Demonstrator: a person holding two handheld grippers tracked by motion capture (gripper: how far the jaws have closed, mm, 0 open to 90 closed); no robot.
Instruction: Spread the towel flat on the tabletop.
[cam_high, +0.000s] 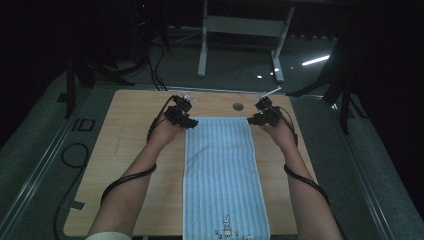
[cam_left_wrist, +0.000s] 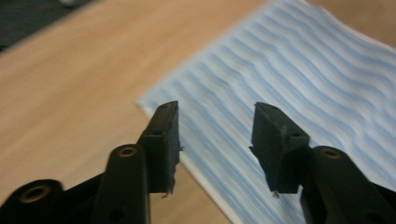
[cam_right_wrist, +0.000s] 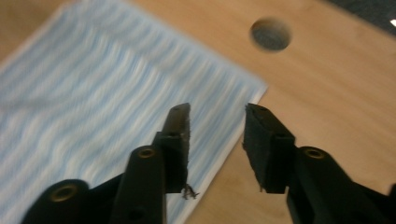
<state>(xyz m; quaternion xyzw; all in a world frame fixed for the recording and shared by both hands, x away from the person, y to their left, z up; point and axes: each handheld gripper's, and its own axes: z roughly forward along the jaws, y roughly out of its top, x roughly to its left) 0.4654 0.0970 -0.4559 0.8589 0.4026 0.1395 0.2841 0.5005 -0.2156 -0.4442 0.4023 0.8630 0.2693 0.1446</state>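
Lifting clear, both tongs, left (cam_high: 191, 122) and right (cam_high: 251, 120), hang spread (nothing pinched) above the towel's (cam_high: 222, 170) 12 o'clock corners; regrip squarely.

Black hand-held gripper (cam_high: 192, 125) with brass-ringed screw holes, trailing cable.

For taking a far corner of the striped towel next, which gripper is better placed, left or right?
Neither clearly. The left gripper hangs open above the far left corner of the towel, and the right gripper hangs open above the far right corner. Each suits its own corner, so using both together seems best.
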